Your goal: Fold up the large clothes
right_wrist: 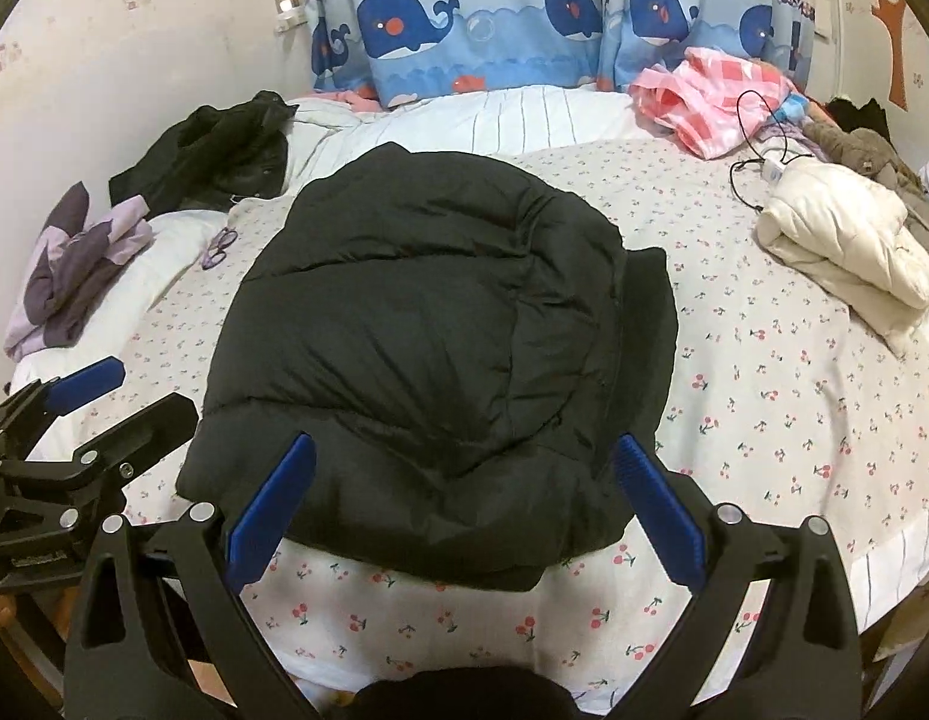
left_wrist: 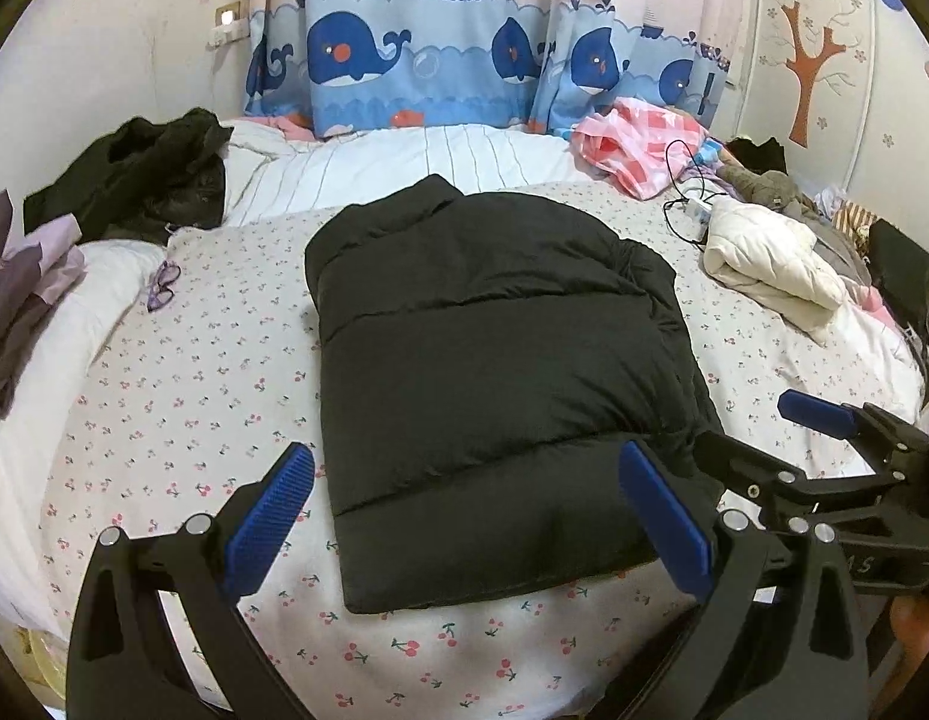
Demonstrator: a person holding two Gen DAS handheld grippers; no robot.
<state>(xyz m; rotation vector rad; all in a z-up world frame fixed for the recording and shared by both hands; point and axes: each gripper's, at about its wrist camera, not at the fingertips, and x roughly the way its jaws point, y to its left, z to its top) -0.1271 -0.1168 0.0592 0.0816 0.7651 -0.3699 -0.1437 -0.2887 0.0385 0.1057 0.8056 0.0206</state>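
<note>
A black puffer jacket point(left_wrist: 494, 372) lies folded into a thick rectangle in the middle of the cherry-print bed sheet point(left_wrist: 194, 396), collar end toward the far side. My left gripper point(left_wrist: 464, 462) hovers open over the jacket's near hem, holding nothing. In the right wrist view the same jacket point(right_wrist: 440, 336) fills the centre, with a sleeve edge showing along its right side. My right gripper point(right_wrist: 464, 450) is open above the near edge, blue pads point(right_wrist: 272, 510) wide apart. Each gripper shows in the other's view: the right gripper point(left_wrist: 764, 426) at the jacket's right, the left gripper point(right_wrist: 134, 390) at its left.
A crumpled black garment point(left_wrist: 140, 180) and purple clothes point(left_wrist: 26, 276) lie at the far left, with glasses point(left_wrist: 162, 285) beside them. At the right are a folded white jacket point(left_wrist: 770, 258), a pink checked cloth point(left_wrist: 638, 144) and a cable point(left_wrist: 692, 204). A whale-print curtain point(left_wrist: 428, 60) hangs behind.
</note>
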